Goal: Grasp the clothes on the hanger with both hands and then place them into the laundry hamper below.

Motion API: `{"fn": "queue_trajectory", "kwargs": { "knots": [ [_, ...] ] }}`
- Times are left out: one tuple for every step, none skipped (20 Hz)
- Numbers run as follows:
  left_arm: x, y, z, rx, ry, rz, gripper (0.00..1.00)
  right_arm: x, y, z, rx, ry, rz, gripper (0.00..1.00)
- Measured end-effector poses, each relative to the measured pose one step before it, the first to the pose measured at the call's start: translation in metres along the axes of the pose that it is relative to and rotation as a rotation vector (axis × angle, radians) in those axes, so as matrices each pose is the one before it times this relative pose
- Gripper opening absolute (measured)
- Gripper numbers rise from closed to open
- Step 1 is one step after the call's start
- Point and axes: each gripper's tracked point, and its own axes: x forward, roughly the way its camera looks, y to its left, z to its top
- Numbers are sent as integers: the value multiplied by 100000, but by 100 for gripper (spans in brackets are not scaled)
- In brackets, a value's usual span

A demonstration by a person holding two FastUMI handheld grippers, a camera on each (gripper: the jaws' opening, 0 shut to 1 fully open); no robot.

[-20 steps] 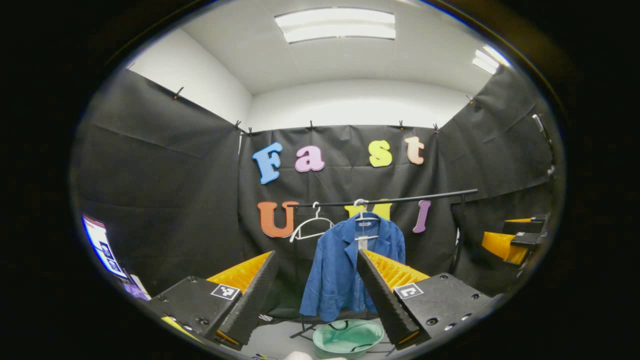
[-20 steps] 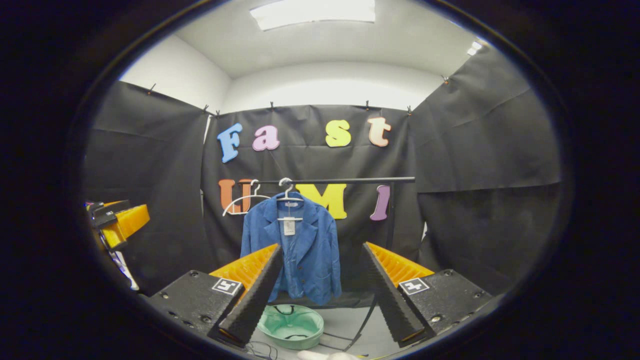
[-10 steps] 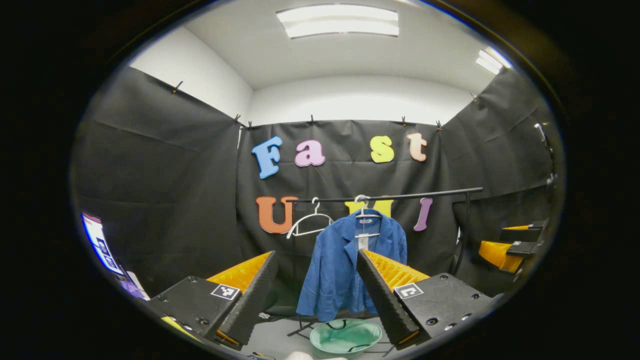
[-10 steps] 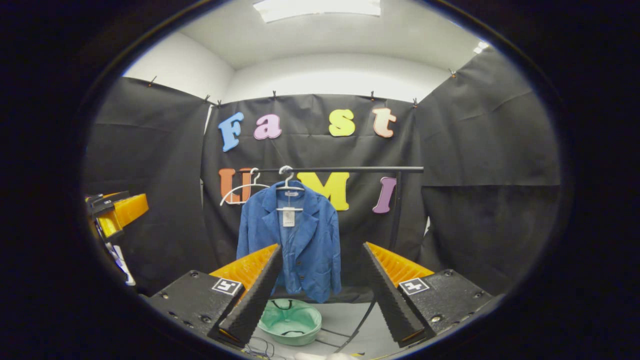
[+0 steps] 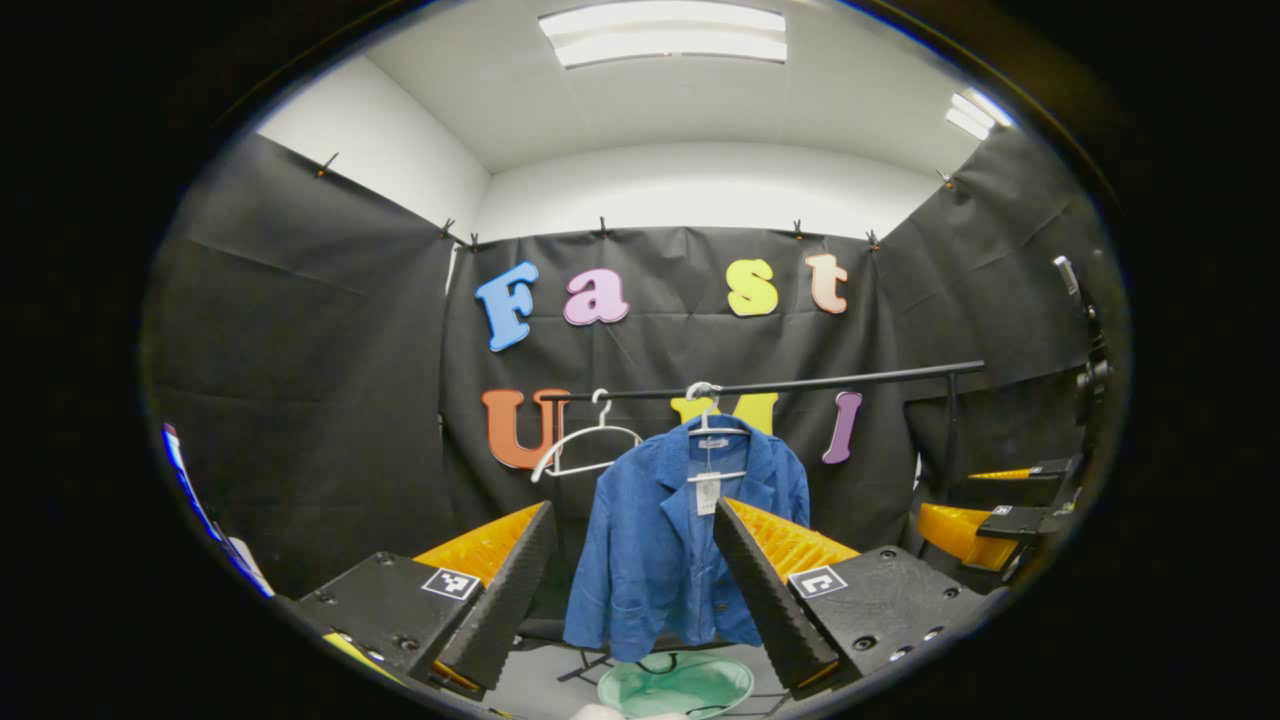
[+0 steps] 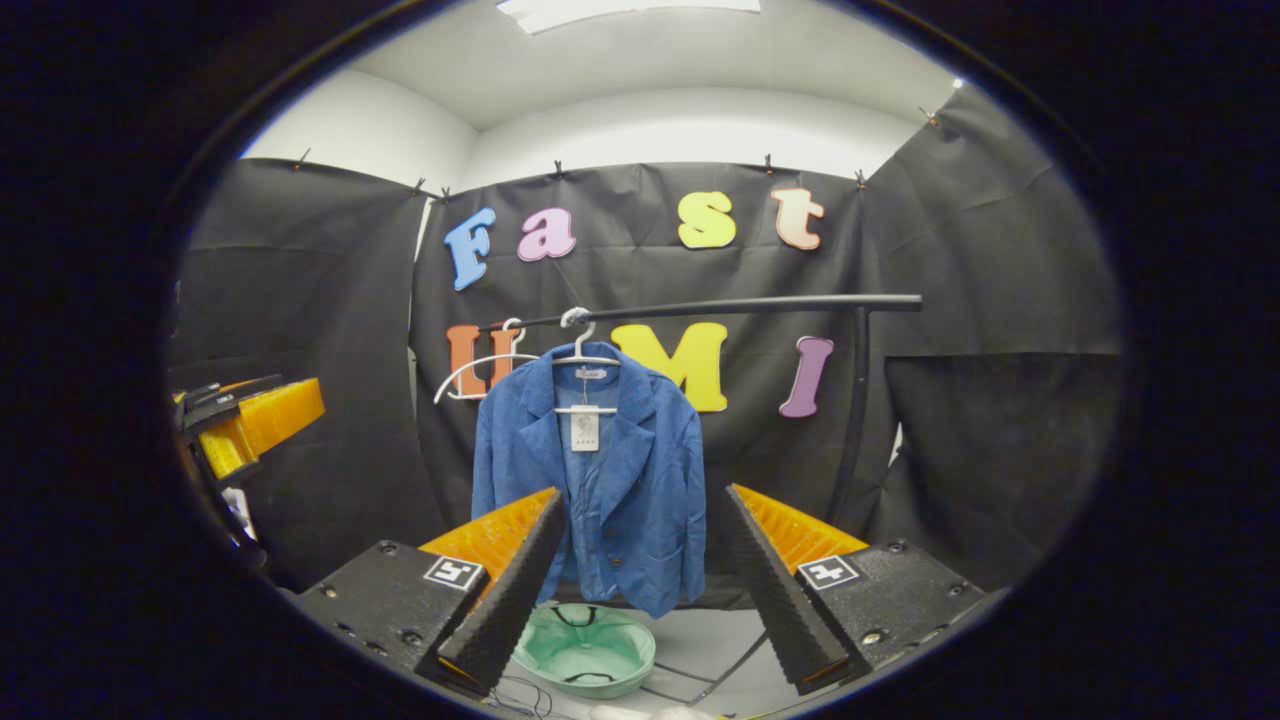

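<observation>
1. Blue jacket (image 5: 672, 545) hangs on a white hanger (image 6: 583, 352) from the black rail (image 6: 720, 304), so both shoulders are open to a grasp.
2. Left tongs (image 5: 632, 580) and right tongs (image 6: 640, 570) gape apart, empty, well short of the jacket.
3. Green laundry hamper (image 6: 584, 650) sits on the floor below the jacket; apparently empty.

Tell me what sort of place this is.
Most likely a small staged booth for recording a laundry chore, not a real home: black cloth walls are clipped up under a plain white ceiling, a blue jacket hangs from a black garment rail, and a green laundry hamper sits on the floor beneath it.
</observation>
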Motion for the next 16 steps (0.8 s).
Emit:
{"fn": "queue_trajectory", "kwargs": {
  "knots": [
    [1351,-376,-432,-360,35,-59,100,1655,-420,-52,-219,382,558,99],
    [1431,-501,-426,148,-111,-407,100,1660,-569,36,-421,-217,555,99],
    [1304,-394,-438,353,146,39,100,1660,-428,96,-266,-24,334,99],
    [1418,118,-575,907,76,1670,100,1474,-386,-210,74,-293,445,99],
    [1403,50,-441,1428,-132,1613,100,1612,-335,-156,240,165,218,99],
    [1243,-132,-626,1169,226,1181,100,1591,-280,-366,245,642,574,99],
    [1392,-289,-565,429,307,589,100,1709,-36,-104,239,141,1051,99],
    [1297,-285,-443,-101,-522,250,100,1717,-29,-150,-104,131,1148,99],
    [1354,-273,-415,-419,79,115,100,1774,-13,-69,-578,564,772,99],
    [1387,-195,-454,-142,-479,225,100,1730,-181,-40,-699,130,849,99],
    [1249,-179,-357,496,-984,169,100,1348,180,-246,-894,-301,1133,99],
    [1252,-150,-377,589,-1255,291,100,1385,8,-200,-1190,-82,905,99],
    [1140,-56,-446,614,-933,371,100,1508,-109,-6,-1169,-737,103,99],
    [1256,-350,-744,-120,-27,-236,100,1522,-34,-185,-1188,-86,400,99],
    [1118,-560,-757,-942,968,-663,100,1537,85,-211,-445,143,625,99],
    [1143,-457,-766,-671,1334,-783,100,1521,61,-338,314,874,765,99]
  ]
}}
